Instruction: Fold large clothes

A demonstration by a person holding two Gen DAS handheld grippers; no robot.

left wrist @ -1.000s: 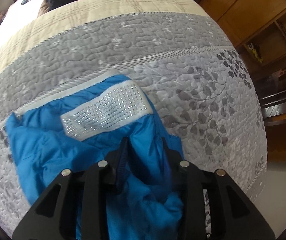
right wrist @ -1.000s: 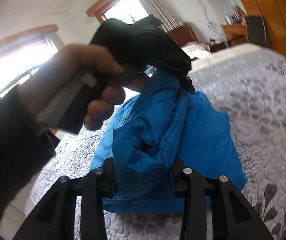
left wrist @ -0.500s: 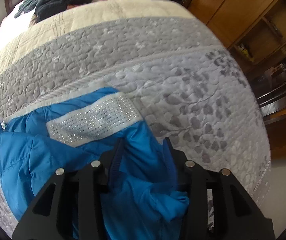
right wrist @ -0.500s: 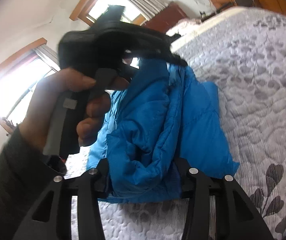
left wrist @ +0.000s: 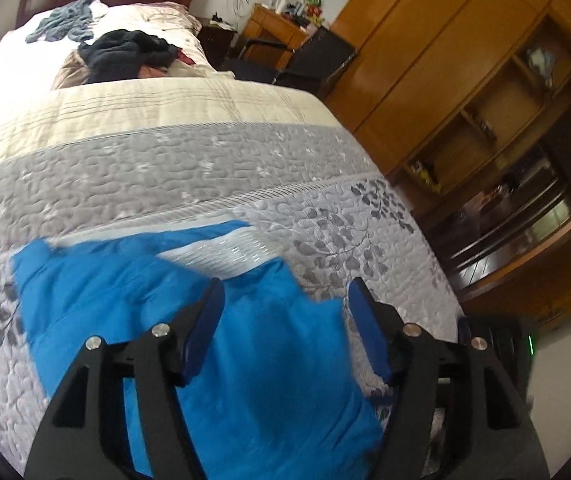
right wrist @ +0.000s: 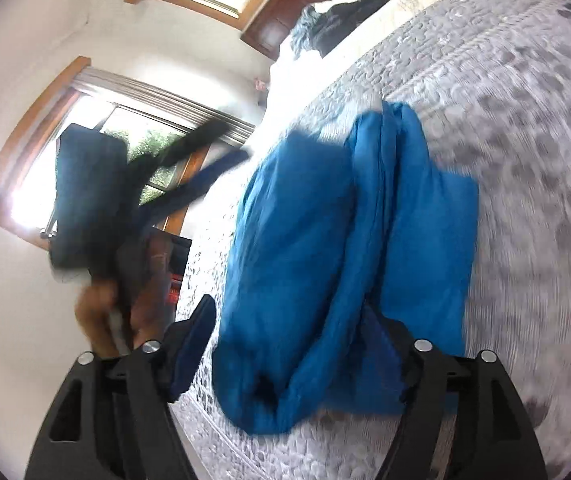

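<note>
Blue jacket [left wrist: 245, 360] lies loosely doubled on the bed [left wrist: 205, 168], bulging at 6 o'clock; left tool [left wrist: 285, 320] and right tool [right wrist: 285, 344] both gape empty, so tidying likely remains.

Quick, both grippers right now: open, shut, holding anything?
Left gripper: open, holding nothing, above the blue jacket.
Right gripper: open, fingers either side of a jacket fold, not clamping it.

One blue jacket [left wrist: 245, 344], two grippers (both open) — one bed [left wrist: 205, 160].
</note>
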